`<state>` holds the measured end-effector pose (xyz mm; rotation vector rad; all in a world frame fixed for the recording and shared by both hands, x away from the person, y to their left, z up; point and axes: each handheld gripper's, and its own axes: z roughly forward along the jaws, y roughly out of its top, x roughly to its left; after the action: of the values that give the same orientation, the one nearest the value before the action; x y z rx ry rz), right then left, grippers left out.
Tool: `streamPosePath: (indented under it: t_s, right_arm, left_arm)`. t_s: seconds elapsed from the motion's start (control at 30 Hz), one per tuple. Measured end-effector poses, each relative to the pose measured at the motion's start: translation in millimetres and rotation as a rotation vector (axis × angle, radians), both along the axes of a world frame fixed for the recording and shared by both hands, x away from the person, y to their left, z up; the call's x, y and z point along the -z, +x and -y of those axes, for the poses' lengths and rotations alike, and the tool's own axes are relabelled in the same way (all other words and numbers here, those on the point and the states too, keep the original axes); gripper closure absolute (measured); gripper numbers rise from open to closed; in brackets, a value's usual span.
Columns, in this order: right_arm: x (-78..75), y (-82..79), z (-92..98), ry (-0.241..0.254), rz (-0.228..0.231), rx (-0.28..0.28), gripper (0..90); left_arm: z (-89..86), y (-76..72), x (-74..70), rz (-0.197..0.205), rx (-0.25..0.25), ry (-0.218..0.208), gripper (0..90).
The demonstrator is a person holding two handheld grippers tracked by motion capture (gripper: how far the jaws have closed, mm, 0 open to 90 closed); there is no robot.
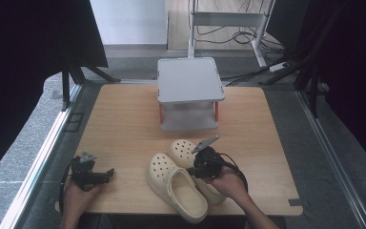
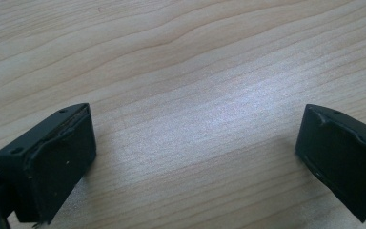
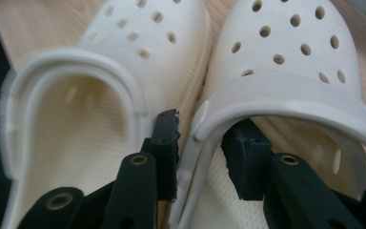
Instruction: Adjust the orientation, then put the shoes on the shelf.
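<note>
Clogs, two cream ones, lie side by side at the table's (image 1: 124,124) near edge, and the right gripper (image 3: 200,138) straddles the inner wall of the right clog (image 3: 286,62), one jaw inside it, the other between it and the left clog (image 3: 100,76), pads slightly parted and not pressing. Left gripper (image 2: 195,143) rests released on bare wood well to the left. Beyond stands a grey two-tier stand (image 1: 189,78).
</note>
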<state>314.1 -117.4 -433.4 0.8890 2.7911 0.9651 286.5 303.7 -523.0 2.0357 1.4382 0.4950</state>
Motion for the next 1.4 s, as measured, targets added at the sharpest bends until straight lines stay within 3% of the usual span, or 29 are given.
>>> streamPosePath:
  t_s: [0.17, 0.43, 0.53, 0.63, 0.67, 0.7, 0.73, 0.77, 1.0, 1.17, 1.2, 1.27, 1.33, 1.4]
  right_arm:
    - [-4.0, -1.4, 7.3, 0.020, -0.027, 0.008, 73.5]
    - [-3.3, -0.8, 11.0, 0.062, -0.070, -0.030, 72.4]
    - [-5.2, -0.2, 15.0, 0.052, -0.061, -0.036, 64.0]
    - [-7.5, -3.5, 15.9, 0.027, -0.058, -0.064, 49.4]
    - [-7.5, -3.5, 15.9, 0.027, -0.058, -0.064, 49.4]
    - [-6.9, -6.3, 13.9, 0.016, -0.051, -0.077, 36.2]
    - [-6.9, -6.3, 13.9, 0.016, -0.051, -0.077, 36.2]
    - [-5.2, -7.9, 9.9, 0.004, -0.065, -0.075, 29.4]
    - [5.1, -9.5, -13.2, -0.061, -0.058, -0.063, 20.8]
    - [12.5, -6.3, -25.1, -0.090, -0.044, -0.057, 22.8]
    - [14.9, -4.7, -29.1, -0.097, -0.035, -0.049, 29.5]
    - [15.8, -4.4, -30.3, -0.106, -0.024, -0.040, 34.1]
    - [18.7, -3.3, -33.5, -0.140, 0.006, -0.003, 49.9]
    - [18.7, -3.2, -33.7, -0.138, 0.002, 0.002, 52.9]
  left_arm:
    - [0.0, 0.0, 0.0, 0.000, 0.001, -0.001, 0.0]
    - [0.0, 0.0, 0.0, 0.000, 0.001, 0.000, 0.0]
    - [0.0, 0.0, 0.0, 0.000, 0.001, 0.000, 0.0]
    - [0.0, 0.0, 0.0, 0.000, 0.000, 0.000, 0.0]
    - [0.0, 0.0, 0.0, 0.000, 0.000, 0.000, 0.0]
    - [0.0, 0.0, 0.0, 0.000, 0.001, 0.000, 0.0]
    - [0.1, -0.1, 0.0, 0.000, 0.000, 0.000, 0.0]
    - [0.1, -0.1, 0.0, 0.000, 0.001, 0.000, 0.0]
    - [0.1, 0.0, 0.0, 0.000, 0.000, -0.001, 0.0]
    - [0.1, -0.1, 0.0, 0.000, 0.000, -0.001, 0.0]
    - [0.1, 0.0, 0.0, 0.000, 0.000, -0.001, 0.0]
    - [0.0, 0.0, 0.0, 0.000, 0.000, 0.000, 0.0]
    - [0.1, 0.0, 0.0, 0.000, 0.000, -0.001, 0.0]
    - [0.0, 0.0, 0.0, 0.000, 0.000, -0.001, 0.0]
